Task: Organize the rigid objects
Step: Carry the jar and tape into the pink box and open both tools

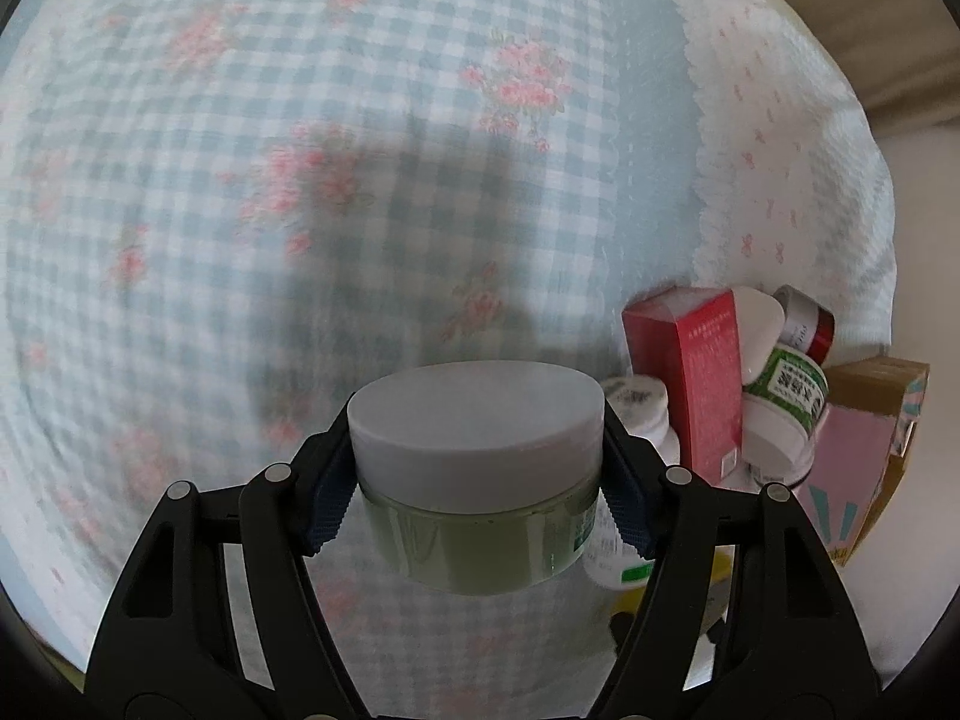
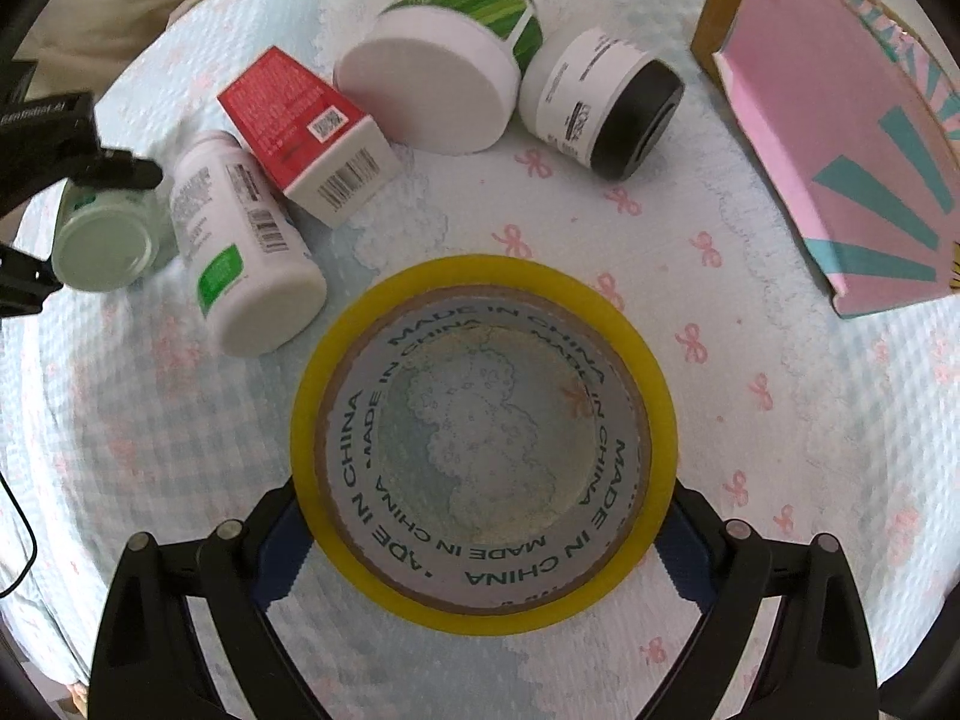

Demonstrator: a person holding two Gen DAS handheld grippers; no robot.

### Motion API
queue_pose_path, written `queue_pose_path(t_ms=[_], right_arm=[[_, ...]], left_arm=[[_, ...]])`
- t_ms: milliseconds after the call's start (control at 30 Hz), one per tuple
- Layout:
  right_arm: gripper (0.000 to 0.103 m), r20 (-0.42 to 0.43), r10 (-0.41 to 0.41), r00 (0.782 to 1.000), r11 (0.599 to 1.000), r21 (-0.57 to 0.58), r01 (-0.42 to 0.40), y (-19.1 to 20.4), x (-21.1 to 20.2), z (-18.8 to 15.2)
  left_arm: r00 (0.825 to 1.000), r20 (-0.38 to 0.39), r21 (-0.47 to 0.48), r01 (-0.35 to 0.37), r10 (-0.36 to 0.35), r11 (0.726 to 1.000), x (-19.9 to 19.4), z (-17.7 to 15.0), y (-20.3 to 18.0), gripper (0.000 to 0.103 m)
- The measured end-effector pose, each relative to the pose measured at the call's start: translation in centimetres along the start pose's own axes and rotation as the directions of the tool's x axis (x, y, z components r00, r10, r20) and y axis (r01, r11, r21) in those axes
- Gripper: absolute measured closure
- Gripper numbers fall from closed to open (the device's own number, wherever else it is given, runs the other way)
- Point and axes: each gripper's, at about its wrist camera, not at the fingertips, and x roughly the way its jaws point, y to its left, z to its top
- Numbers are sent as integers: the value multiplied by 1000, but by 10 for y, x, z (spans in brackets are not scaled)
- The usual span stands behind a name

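Jaws of the left gripper are clamped on a green cream jar with a flat white lid, their blue ribbed pads pressing its two sides just under the lid. That jar hangs above a bed covered in blue-and-white checked fabric printed with pink flowers.

Jaws of the right gripper stand wide, closed against the outer edge of a yellow roll of tape, which lies flat on a pale bedspread with small pink bows. Its grey core reads "MADE IN CHINA" in green.

Beyond the roll lie a white pill bottle on its side, a red and white carton, a large white tub with a green leaf label, and a white jar with a black lid. Farther right rests a pink and teal cardboard box.
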Motion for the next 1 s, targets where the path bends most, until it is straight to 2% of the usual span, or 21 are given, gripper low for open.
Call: queue_pose_path(t_ms=[267, 533, 800, 1000], right_arm=[[8, 98, 30, 995, 999, 24, -32, -10, -59, -16], [8, 219, 49, 975, 998, 20, -55, -32, -176, -29], [8, 315, 45, 948, 999, 14, -52, -66, -281, -43], [8, 338, 70, 939, 996, 23, -82, -115, -315, -16]], left_arm=[[996, 85, 35, 25, -27, 999, -65, -29, 7, 35], [982, 174, 81, 64, -78, 995, -162, -87, -8, 35], [958, 251, 150, 102, -138, 983, -229, -131, -55, 35], [946, 262, 180, 145, -190, 973, -245, -152, -116, 35]])
